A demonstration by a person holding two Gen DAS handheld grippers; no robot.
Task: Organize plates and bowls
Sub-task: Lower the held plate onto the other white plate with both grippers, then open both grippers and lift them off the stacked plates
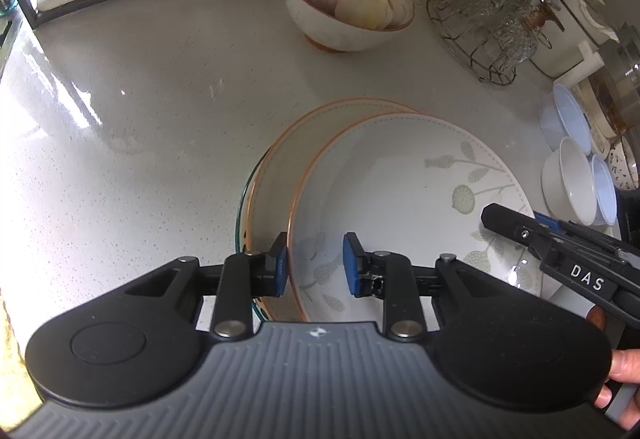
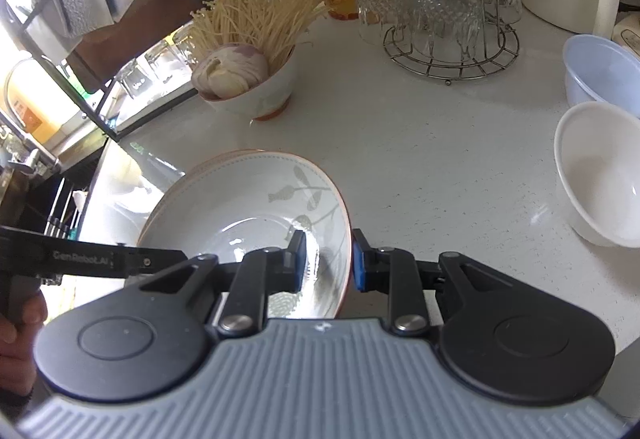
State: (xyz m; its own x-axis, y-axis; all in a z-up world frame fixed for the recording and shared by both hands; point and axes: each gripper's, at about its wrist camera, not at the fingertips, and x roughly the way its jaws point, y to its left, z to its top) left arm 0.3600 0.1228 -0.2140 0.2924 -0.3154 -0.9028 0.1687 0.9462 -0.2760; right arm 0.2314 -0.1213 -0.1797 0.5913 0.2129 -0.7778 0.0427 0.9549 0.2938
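2 tongs straddle the rims of one leaf-print plate on the counter.

Left tongs (image 1: 315, 265) stand with pads either side of the plate's (image 1: 400, 191) near-left rim, a gap showing at the inner pad, so they look released; right tongs (image 2: 329, 261) bracket its right rim, pads close to the edge, but whether they pinch it I cannot tell; the plate sits tilted atop a second orange-rimmed plate (image 1: 288, 151), near the counter's (image 1: 160, 99) front; behind stand a bowl (image 1: 344, 27) of sliced onion and enoki, a wire rack (image 1: 480, 51) of glasses, and 2 white bowls (image 2: 600, 175) well apart to the right; a hand (image 1: 622, 367) grips one handle.
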